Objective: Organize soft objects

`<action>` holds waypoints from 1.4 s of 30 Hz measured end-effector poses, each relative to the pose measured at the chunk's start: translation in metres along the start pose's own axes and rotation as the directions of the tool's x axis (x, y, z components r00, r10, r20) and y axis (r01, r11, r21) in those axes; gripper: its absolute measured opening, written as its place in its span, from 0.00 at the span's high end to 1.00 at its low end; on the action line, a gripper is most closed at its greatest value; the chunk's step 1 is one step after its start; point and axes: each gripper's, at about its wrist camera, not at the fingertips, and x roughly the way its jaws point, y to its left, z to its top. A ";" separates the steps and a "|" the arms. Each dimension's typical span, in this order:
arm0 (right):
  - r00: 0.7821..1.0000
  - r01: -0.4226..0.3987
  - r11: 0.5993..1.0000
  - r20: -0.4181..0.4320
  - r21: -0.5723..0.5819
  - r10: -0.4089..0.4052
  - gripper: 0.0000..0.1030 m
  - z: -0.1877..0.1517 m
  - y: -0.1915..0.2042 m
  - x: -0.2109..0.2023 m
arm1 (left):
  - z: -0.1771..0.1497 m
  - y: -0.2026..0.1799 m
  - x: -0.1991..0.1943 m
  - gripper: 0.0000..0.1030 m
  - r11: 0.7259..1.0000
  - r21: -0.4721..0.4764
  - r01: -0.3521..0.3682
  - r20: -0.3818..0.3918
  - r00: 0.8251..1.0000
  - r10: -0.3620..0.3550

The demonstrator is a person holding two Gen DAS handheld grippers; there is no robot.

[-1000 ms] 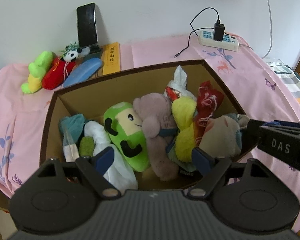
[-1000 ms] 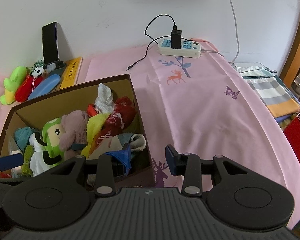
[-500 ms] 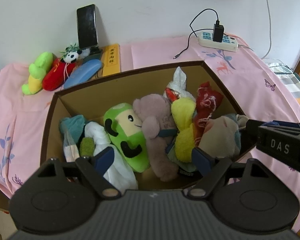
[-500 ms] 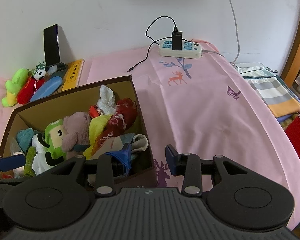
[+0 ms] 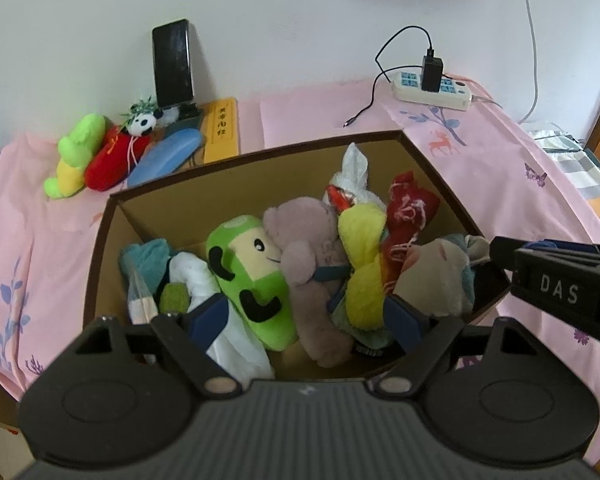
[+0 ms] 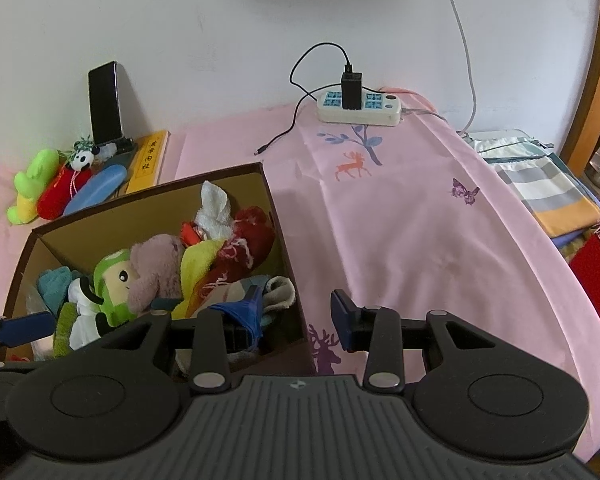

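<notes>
A brown cardboard box [image 5: 100,264] [image 6: 278,224] on the pink cloth holds several soft toys and cloths: a green plush [image 5: 256,272] [image 6: 114,284], a mauve bear [image 5: 312,248] [image 6: 156,268], a yellow cloth [image 5: 360,256], a red plush [image 5: 410,208] [image 6: 248,236], a white cloth [image 5: 354,164]. My left gripper [image 5: 306,320] is open above the box's near side, empty. My right gripper [image 6: 294,316] is open astride the box's right wall; a blue cloth [image 6: 240,308] lies by its left finger.
At the back left lie a green-yellow plush [image 5: 74,156], a red plush [image 5: 114,156], a panda [image 5: 144,124], a blue case [image 5: 166,158], a yellow box [image 5: 222,130] and a propped phone [image 5: 172,62]. A power strip [image 6: 360,108] with cable sits back right. Folded fabrics [image 6: 540,184] lie right.
Both grippers have drawn back and risen slightly; the box looks a little lower and farther in both views. Nothing was taken or let go.
</notes>
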 end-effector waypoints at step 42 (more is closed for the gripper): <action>0.999 -0.032 0.999 0.035 -0.003 0.032 0.79 0.003 0.000 -0.002 | 0.011 -0.003 0.004 0.17 0.999 0.013 -0.030 0.027 0.999 0.030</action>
